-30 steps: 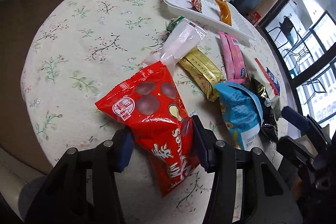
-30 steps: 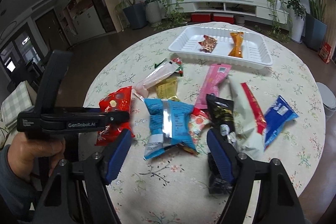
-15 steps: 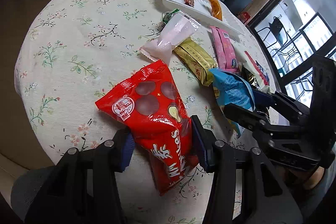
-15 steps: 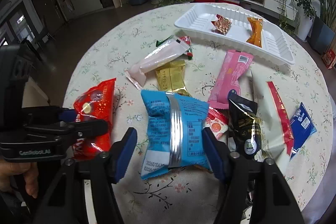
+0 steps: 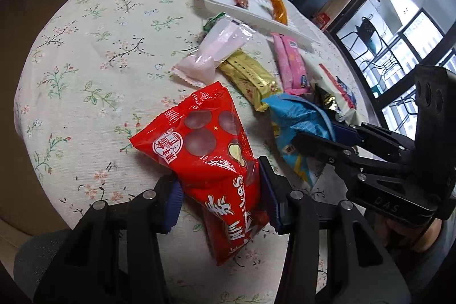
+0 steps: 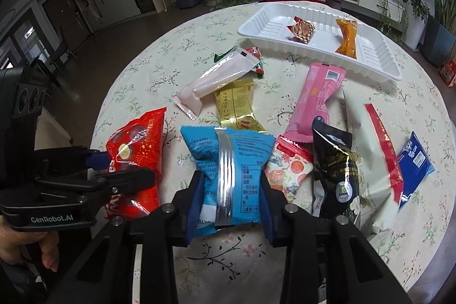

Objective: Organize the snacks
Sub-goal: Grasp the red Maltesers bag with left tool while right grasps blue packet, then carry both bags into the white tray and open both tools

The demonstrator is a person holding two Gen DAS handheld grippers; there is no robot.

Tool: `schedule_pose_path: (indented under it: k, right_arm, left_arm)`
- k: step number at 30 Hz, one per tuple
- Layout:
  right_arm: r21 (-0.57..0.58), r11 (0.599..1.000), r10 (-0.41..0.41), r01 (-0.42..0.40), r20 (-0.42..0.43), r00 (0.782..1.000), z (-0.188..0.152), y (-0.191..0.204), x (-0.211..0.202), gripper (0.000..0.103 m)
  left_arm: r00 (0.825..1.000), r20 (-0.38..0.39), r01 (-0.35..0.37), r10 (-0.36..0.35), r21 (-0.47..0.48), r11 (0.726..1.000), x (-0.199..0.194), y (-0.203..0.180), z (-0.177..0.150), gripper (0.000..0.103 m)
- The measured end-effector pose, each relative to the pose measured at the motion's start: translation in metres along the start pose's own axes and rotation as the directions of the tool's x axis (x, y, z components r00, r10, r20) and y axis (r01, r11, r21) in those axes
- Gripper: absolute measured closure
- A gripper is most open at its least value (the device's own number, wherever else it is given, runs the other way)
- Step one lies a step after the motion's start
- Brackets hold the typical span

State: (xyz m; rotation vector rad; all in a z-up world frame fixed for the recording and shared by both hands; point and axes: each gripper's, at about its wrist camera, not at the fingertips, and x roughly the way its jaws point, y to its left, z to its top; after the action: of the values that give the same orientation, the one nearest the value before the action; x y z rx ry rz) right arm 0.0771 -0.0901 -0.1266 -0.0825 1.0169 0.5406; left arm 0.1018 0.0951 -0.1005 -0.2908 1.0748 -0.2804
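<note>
My left gripper (image 5: pixel 219 193) is shut on a red chocolate bag (image 5: pixel 205 150), which also shows in the right wrist view (image 6: pixel 136 158). My right gripper (image 6: pixel 229 198) has its jaws closed against the sides of a blue snack bag (image 6: pixel 228 164), which also shows in the left wrist view (image 5: pixel 299 127). A white tray (image 6: pixel 265 30) at the far side holds a red-gold candy (image 6: pixel 300 29) and an orange packet (image 6: pixel 346 37). Several other snack packets lie between the tray and the grippers.
Loose on the floral tablecloth lie a pale pink packet (image 6: pixel 219 79), a gold packet (image 6: pixel 236 104), a pink bar (image 6: pixel 316 99), a black pouch (image 6: pixel 333 170), a white-red packet (image 6: pixel 370 138) and a small blue packet (image 6: pixel 414 161). The table edge is close below both grippers.
My right gripper moved forward and closed around the blue bag. My left gripper stays shut on the red bag.
</note>
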Motion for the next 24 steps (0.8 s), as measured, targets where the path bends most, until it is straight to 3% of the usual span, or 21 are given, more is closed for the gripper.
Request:
schedule_pose_path:
  k: [12,17,24]
  right_arm:
    - [0.139,0.981,0.121,-0.134,0.101,0.988,-0.007,-0.016,-0.042,0.066]
    - [0.220,0.960,0.142,-0.175,0.158,0.977,-0.010,-0.047,-0.067,0.066]
    - [0.389,0.916,0.002,-0.099,0.241,0.970,-0.006,-0.143,-0.105,0.066]
  left_arm:
    - [0.998,0.011,0.069,-0.069,0.019,0.997,-0.010,-0.011,0.005,0.058]
    - [0.993,0.031,0.111,-0.111,0.027,0.994,-0.021,-0.010,0.023,0.058]
    - [0.991,0.101,0.087,-0.090,0.039,0.995,-0.038,0.003,0.090,0.058]
